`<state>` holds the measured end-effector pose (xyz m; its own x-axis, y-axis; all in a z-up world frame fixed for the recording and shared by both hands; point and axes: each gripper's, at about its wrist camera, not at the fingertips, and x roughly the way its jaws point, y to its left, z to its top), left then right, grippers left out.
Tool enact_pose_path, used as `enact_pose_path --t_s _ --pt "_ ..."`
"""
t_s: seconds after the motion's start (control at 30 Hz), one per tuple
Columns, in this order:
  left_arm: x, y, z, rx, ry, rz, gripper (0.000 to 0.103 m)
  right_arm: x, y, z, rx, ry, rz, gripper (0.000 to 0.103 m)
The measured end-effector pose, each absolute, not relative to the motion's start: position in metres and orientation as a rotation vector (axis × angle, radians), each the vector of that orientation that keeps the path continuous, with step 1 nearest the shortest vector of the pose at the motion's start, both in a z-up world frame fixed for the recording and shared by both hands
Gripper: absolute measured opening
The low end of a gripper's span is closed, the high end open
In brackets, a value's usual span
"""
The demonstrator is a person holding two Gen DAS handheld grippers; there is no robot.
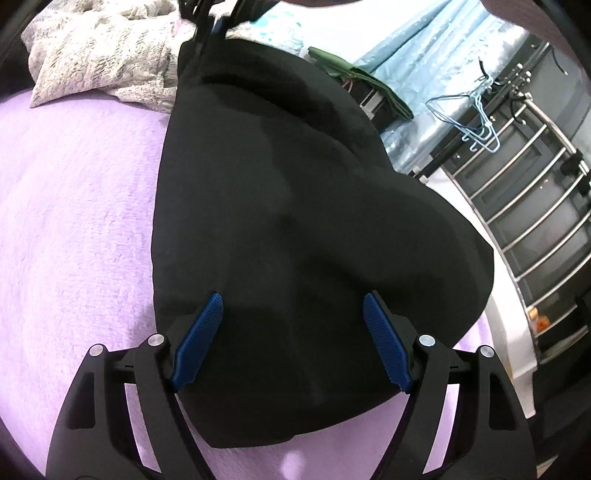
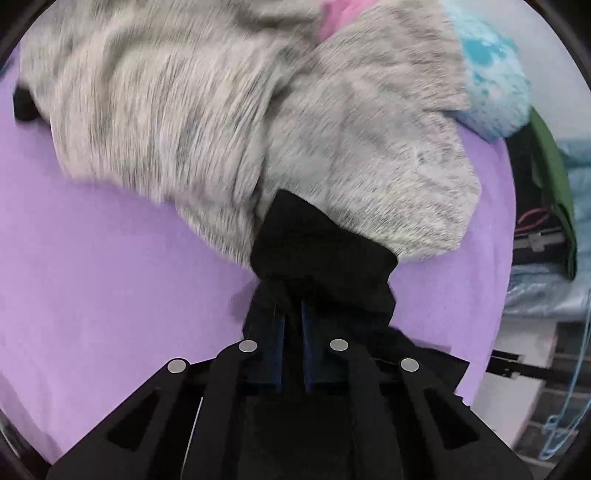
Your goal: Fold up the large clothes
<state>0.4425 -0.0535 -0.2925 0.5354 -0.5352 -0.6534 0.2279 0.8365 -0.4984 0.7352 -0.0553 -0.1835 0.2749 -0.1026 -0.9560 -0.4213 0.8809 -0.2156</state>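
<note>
A large black garment [image 1: 295, 206] lies stretched away from me on a purple fleece blanket [image 1: 74, 221]. My left gripper [image 1: 293, 297] is over its near end. The blue pads [image 1: 201, 339] stand wide apart with black cloth below and between them, and they do not pinch it. In the right wrist view my right gripper [image 2: 291, 306] points steeply down. Its pads are shut on a bunched fold of the black garment [image 2: 317, 251] at the far end. Part of that gripper's black frame [image 1: 207, 22] shows at the top of the left wrist view.
A fuzzy grey-white garment [image 2: 184, 110] is heaped just beyond the right gripper, with a blue plush item [image 2: 491, 85] beside it. Right of the bed are a chrome rail rack [image 1: 535, 206], blue wire hangers [image 1: 476, 122] and a green cloth [image 1: 354, 77].
</note>
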Motion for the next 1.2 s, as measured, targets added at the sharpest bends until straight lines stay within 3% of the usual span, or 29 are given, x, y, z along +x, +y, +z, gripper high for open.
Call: enact_pose_path --t_s 0.17,0.57,0.6,0.63,0.67,0.7,1.0,1.2 --pt "0.439 -0.062 -0.289 -0.343 0.9 -0.488 0.075 0.755 -0.059 -0.153 -0.46 1.18 0.203 0.002" --pt "0.444 -0.058 -0.295 -0.34 0.895 -0.497 0.075 0.796 -0.083 -0.184 -0.345 1.111 0.107 0.001" --pt "0.445 -0.057 -0.295 -0.353 0.898 -0.499 0.075 0.792 -0.085 -0.18 -0.339 1.102 0.131 0.012" --pt "0.446 -0.055 -0.294 -0.368 0.903 -0.503 0.075 0.787 -0.089 -0.175 -0.351 1.088 0.134 0.031" --pt "0.446 -0.053 -0.294 -0.381 0.904 -0.506 0.075 0.782 -0.092 -0.17 -0.359 1.068 0.129 0.072" --pt "0.446 -0.051 -0.294 -0.391 0.907 -0.508 0.075 0.775 -0.099 -0.165 -0.364 1.025 0.119 0.088" --pt "0.451 -0.025 -0.28 -0.461 0.881 -0.466 0.075 0.74 -0.2 -0.192 -0.284 1.133 0.055 0.096" --pt "0.46 -0.019 -0.298 -0.516 0.924 -0.514 0.075 0.726 -0.26 -0.228 -0.002 1.257 0.116 0.096"
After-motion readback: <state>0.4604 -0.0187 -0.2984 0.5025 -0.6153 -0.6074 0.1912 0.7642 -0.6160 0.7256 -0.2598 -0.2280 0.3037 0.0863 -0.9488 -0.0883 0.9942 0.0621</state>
